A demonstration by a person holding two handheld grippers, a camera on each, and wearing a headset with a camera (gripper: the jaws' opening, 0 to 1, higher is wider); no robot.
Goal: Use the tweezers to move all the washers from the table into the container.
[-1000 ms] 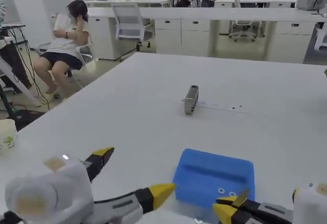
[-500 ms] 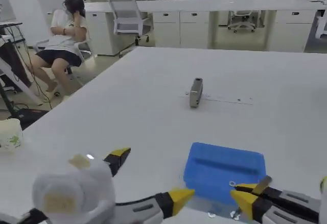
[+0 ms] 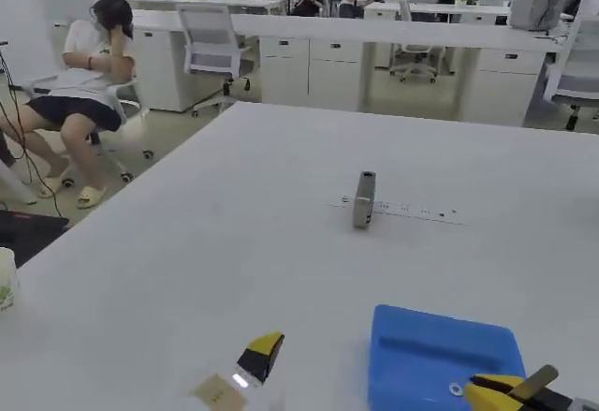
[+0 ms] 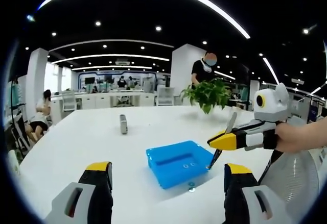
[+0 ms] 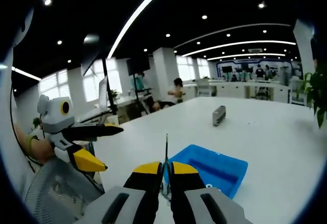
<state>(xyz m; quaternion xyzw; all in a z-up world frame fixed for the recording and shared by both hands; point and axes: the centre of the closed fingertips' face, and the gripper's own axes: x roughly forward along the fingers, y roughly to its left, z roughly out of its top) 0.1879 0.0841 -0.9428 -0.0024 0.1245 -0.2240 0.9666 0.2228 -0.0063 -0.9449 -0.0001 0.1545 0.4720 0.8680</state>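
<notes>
Jaws of the left gripper (image 5: 109, 149) gape wide and empty at left. At bottom centre, the right gripper (image 5: 166, 169) is clamped on the tweezers (image 5: 166, 147). Right of them sits the blue container (image 5: 209, 168). One washer (image 4: 191, 185) lies just outside it, likely the next pick, needing a careful pinch.

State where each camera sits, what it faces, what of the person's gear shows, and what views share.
Head view: on the headset, looking down across the table at the blue container; yellow jaw tips at bottom.
Left gripper view: on the left gripper, facing the container between open jaws; right gripper enters at right.
Right gripper view: on that gripper, jaws shut on tweezers, facing the container.
Shared: container, grey block.
</notes>
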